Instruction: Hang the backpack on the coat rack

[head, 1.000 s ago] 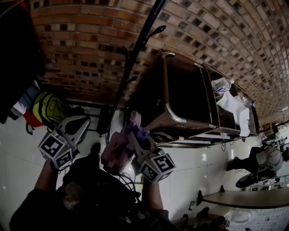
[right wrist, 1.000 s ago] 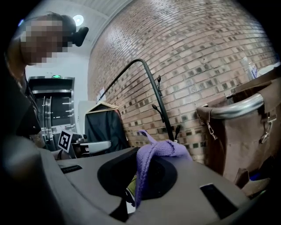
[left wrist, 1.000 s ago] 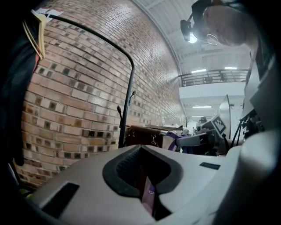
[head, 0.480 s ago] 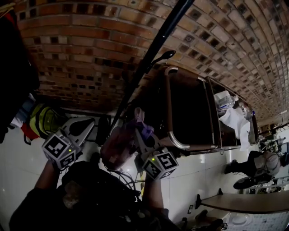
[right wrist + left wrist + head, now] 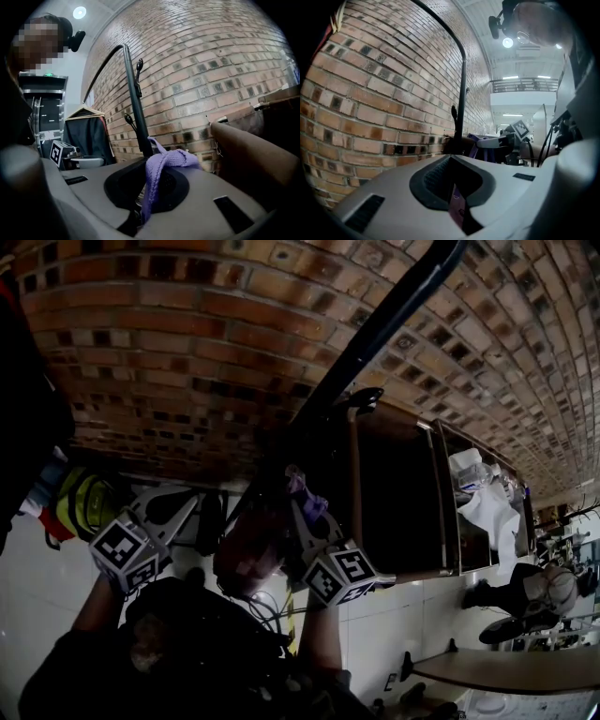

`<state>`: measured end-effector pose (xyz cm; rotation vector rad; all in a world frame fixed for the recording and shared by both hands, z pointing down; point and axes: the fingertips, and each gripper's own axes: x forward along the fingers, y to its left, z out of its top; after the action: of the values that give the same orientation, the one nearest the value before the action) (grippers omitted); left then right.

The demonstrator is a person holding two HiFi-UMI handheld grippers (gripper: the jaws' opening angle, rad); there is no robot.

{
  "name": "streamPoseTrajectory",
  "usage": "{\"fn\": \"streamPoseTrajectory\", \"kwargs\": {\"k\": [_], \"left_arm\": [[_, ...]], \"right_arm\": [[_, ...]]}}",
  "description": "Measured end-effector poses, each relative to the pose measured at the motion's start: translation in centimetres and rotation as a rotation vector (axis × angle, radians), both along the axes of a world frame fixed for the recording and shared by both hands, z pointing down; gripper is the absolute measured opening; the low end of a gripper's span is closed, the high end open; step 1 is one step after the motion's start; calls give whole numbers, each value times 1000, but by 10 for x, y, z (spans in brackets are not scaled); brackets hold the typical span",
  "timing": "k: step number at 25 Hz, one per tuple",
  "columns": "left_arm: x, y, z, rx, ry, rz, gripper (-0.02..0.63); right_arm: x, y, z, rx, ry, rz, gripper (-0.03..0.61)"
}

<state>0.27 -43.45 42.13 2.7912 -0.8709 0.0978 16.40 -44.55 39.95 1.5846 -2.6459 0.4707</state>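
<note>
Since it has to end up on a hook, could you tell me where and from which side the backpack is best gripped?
Probably by the purple woven loop of the backpack, pinched low, as the right gripper is shut on it: the bend stands free above the jaws, ready to slip over a hook of the coat rack. Come from the side away from the rack.

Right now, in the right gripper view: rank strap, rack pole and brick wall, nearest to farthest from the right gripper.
1. Strap: purple, pinched between the jaws of the right gripper, at centre.
2. Rack pole: just ahead, slightly left of centre.
3. Brick wall: behind the pole, filling the right side.
</note>
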Motion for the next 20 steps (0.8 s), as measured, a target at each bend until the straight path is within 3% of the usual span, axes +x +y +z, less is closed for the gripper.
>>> {"fn": "streamPoseTrajectory", "kwargs": {"k": [9,20], "left_arm": [[-6,-40,8,-2,-9,-15,26],[-2,-49,14,-6,-16,-6,26]], "right_arm": [[-24,-41,15,-3,91,-102,6],[-60,-40,48,-42,238,-243,5]]}}
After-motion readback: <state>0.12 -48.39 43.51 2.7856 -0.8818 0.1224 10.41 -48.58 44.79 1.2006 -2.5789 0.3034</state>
